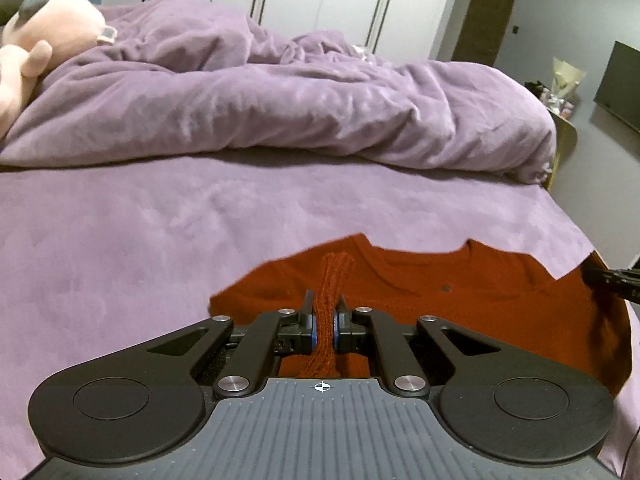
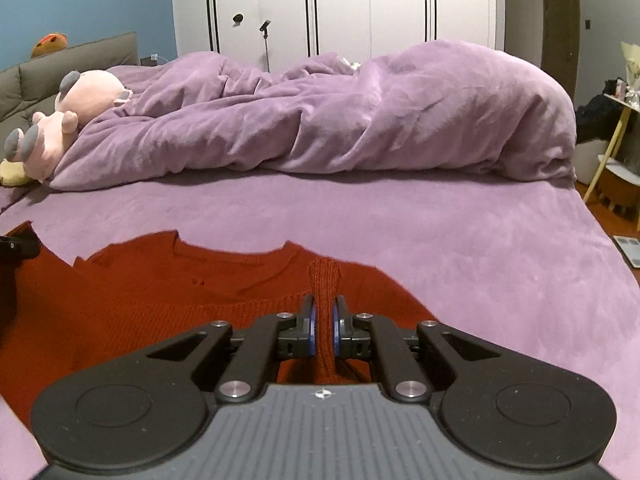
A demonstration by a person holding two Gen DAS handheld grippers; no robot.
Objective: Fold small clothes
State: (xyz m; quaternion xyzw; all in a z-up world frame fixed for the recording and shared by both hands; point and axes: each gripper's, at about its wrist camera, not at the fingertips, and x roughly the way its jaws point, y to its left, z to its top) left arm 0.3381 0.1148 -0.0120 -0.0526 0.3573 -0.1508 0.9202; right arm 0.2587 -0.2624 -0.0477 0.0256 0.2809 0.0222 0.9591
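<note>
A rust-red knit sweater (image 1: 460, 292) lies on the purple bed sheet (image 1: 160, 240), neckline toward the far side. My left gripper (image 1: 325, 304) is shut on a pinched fold of the sweater's ribbed knit (image 1: 334, 276), which sticks up between the fingers. In the right wrist view the sweater (image 2: 160, 292) spreads to the left. My right gripper (image 2: 324, 308) is shut on another ribbed fold (image 2: 324, 280). The right gripper's tip shows at the left view's right edge (image 1: 612, 280), and the left gripper's tip at the right view's left edge (image 2: 16, 246).
A bunched purple duvet (image 2: 340, 120) lies across the far half of the bed. A pink plush toy (image 2: 72, 112) rests at the far left by the grey headboard (image 2: 60, 68). White wardrobes (image 2: 340, 4) stand behind. A side table (image 2: 624, 120) stands right of the bed.
</note>
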